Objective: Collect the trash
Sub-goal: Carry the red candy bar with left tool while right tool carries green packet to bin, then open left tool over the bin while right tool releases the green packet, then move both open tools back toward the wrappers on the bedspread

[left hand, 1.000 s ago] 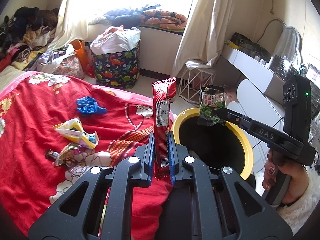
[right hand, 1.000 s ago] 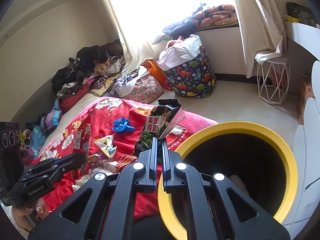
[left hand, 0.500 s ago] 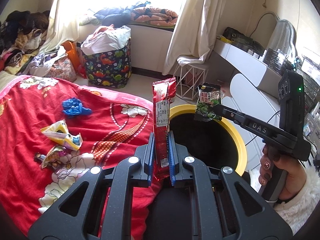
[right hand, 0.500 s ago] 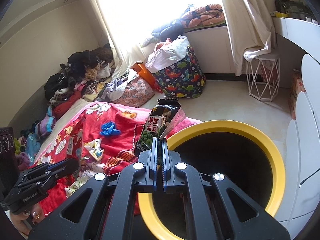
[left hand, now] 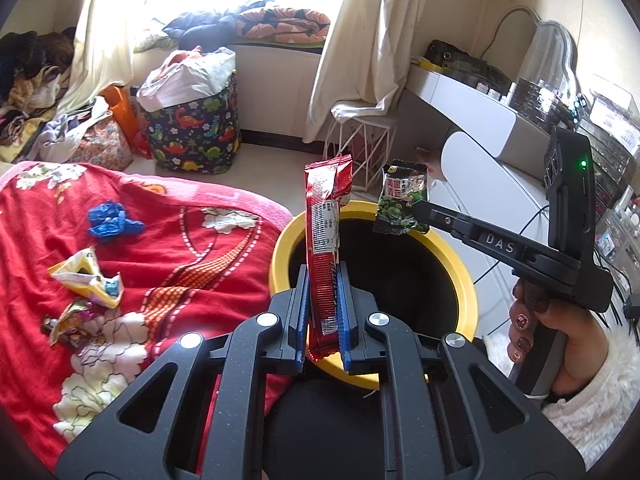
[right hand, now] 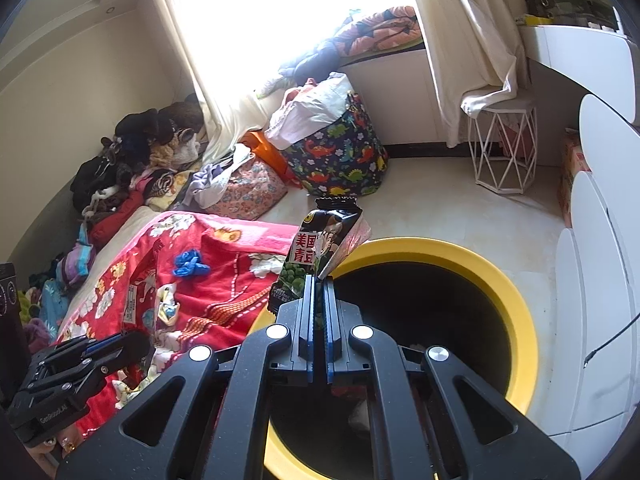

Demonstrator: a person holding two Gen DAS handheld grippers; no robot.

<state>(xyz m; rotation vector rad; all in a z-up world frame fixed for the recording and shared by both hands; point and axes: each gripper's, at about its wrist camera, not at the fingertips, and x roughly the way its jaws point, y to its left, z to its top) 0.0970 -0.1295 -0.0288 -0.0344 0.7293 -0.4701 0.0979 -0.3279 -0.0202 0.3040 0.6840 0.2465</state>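
left gripper (left hand: 323, 280) fingers pinching red wrapper (left hand: 326, 216), upright over near rim of yellow bin (left hand: 466, 280); right gripper (right hand: 318, 284) fingers pinching green pea packet (right hand: 320, 252) above bin's far rim; blue scrap (left hand: 110, 220) and crumpled wrappers (left hand: 86, 284) on red blanket (left hand: 192, 248) left of bin

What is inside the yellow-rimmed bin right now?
The yellow-rimmed bin is mostly dark inside. A few pale scraps show near the bottom in the right wrist view, too dim to identify. The right gripper covers part of the interior.
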